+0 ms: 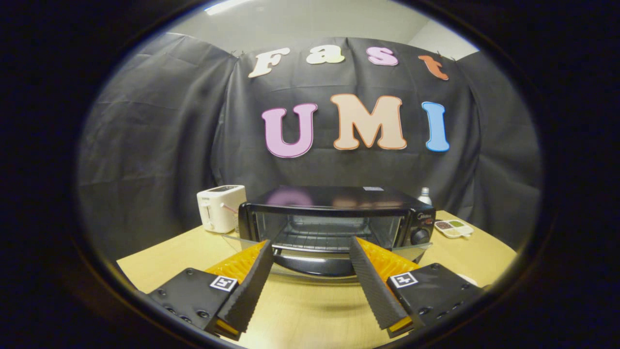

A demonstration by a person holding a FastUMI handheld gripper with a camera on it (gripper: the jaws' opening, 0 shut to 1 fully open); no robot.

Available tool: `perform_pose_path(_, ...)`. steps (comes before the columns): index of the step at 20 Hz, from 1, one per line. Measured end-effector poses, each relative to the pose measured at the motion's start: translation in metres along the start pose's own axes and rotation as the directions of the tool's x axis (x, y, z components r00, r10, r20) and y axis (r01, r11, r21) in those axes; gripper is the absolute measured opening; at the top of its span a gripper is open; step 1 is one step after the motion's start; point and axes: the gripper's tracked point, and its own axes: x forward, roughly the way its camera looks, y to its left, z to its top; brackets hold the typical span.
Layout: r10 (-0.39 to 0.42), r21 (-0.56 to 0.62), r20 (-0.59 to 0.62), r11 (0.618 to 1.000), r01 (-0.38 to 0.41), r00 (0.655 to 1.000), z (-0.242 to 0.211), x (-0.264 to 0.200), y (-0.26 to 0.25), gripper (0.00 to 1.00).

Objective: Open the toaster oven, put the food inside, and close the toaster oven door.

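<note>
before gaping tongs (310, 247), opened toaster oven (336, 220)

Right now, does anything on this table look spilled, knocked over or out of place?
Nothing stands out. The toaster oven sits square on the table with its glass door dropped open and the rack bare. The white toaster and the small dish stand upright on either side. The gripper is open, holding nothing.

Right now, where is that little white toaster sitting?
In the gripper view, the white toaster stands on the wooden table, just beside the black toaster oven on its handle-free side, beyond the open gripper and close to the booth's wall.
</note>
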Motion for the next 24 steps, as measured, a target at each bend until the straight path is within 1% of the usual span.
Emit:
perform_pose_path(7,-0.023,0.004,-0.007,1.000,0.023,1.000,-0.029,-0.029,0.002,0.99)
perform_pose_path(12,-0.049,0.063,-0.016,0.997,0.050,0.999,-0.048,-0.043,-0.001,0.98)
perform_pose_path(18,-0.067,0.078,-0.045,0.994,0.070,0.997,-0.066,-0.051,-0.001,0.98)
perform_pose_path(24,-0.061,0.106,-0.085,0.992,0.070,0.995,-0.080,-0.056,-0.003,0.97)
